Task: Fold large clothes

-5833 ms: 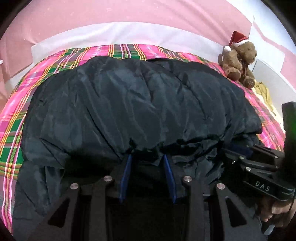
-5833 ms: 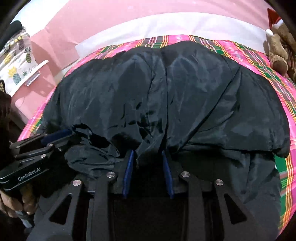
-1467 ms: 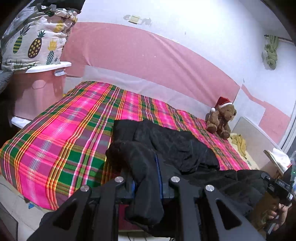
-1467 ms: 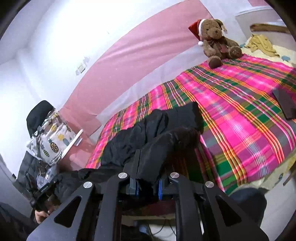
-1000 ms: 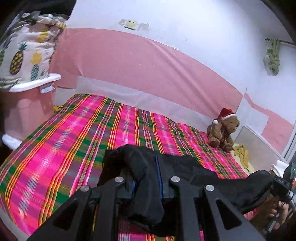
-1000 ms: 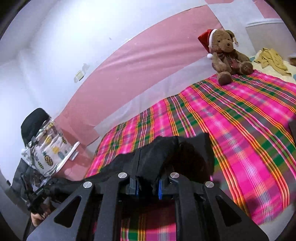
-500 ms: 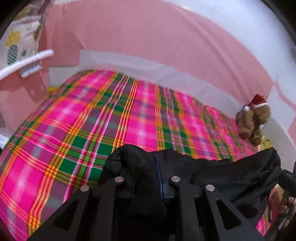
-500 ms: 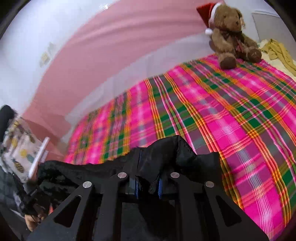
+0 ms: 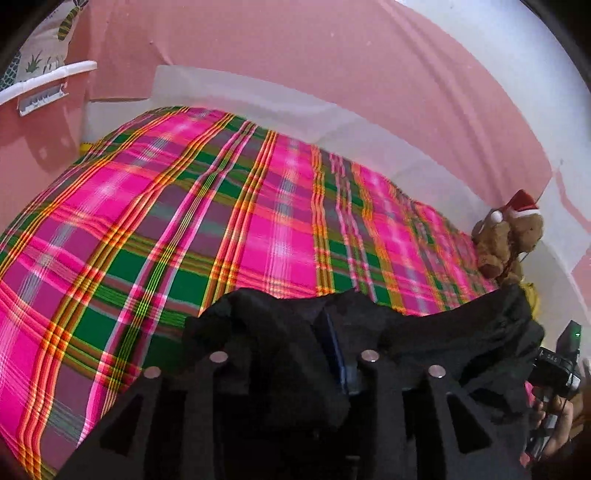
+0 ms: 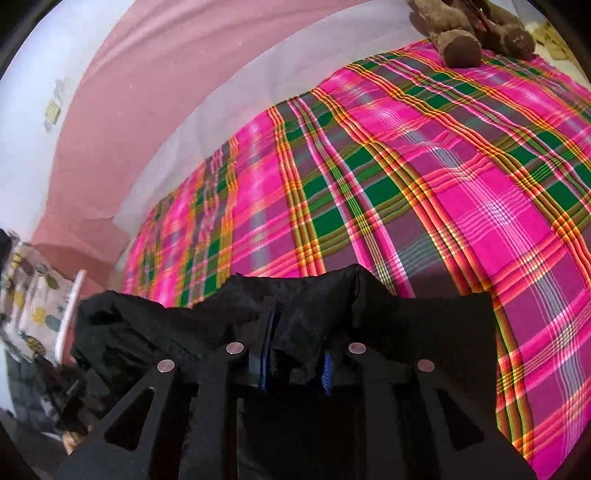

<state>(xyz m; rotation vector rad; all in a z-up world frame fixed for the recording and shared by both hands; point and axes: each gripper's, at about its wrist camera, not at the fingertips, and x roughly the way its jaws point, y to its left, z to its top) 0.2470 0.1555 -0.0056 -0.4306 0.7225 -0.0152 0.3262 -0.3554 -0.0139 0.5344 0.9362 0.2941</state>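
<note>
A large black padded jacket (image 9: 424, 332) hangs stretched between my two grippers above the pink and green plaid bed (image 9: 221, 229). My left gripper (image 9: 295, 347) is shut on one bunched end of the jacket, which drapes over its fingers. My right gripper (image 10: 295, 354) is shut on the other end of the jacket (image 10: 314, 299), with cloth folded between its blue pads. The right gripper also shows in the left wrist view (image 9: 554, 365) at the far right, held by a hand. The jacket's lower part is hidden below both views.
A brown teddy bear (image 9: 509, 236) in a Santa hat sits at the bed's far right corner, also in the right wrist view (image 10: 476, 29). A pink cabinet with a pineapple-print cushion (image 10: 33, 295) stands left of the bed. Pink and white walls border the bed's far side.
Both grippers have carried the jacket forward and lower over the bed, tilting down toward the plaid cover. The jacket was lifted off the bed since the earliest frames. Both stay shut on it.
</note>
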